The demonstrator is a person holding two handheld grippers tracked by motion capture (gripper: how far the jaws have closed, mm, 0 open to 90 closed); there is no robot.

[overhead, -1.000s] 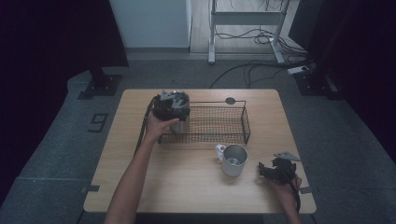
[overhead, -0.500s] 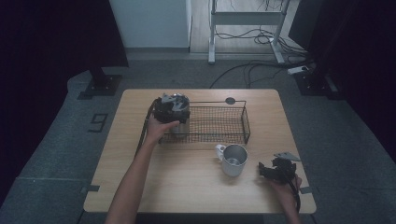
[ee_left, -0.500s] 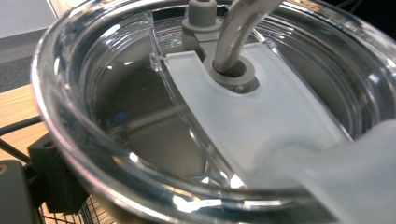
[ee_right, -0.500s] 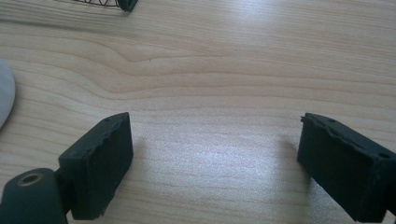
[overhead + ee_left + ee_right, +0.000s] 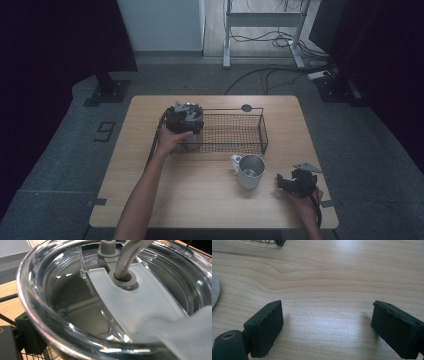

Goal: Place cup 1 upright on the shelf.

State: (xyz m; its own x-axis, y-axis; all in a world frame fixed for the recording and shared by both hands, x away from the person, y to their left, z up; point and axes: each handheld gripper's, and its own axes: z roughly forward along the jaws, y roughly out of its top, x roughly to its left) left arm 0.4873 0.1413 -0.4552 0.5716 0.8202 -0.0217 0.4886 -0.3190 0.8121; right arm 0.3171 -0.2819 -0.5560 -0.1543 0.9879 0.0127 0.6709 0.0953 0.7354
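Clear tumbler lid [image 5: 140, 305] in left gripper [image 5: 184, 117] bears no legible writing.

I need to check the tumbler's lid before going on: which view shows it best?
The left gripper view: the clear lid and its metal straw are seen close up. The high view has the left gripper over it at the wire basket. The right gripper view looks at the table.

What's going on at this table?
A person works with a handheld gripper in each hand. The left gripper is at the left end of a black wire basket, holding a tumbler with a clear lid and a metal straw. The right gripper rests open and empty on the wooden table, beside a metal mug.
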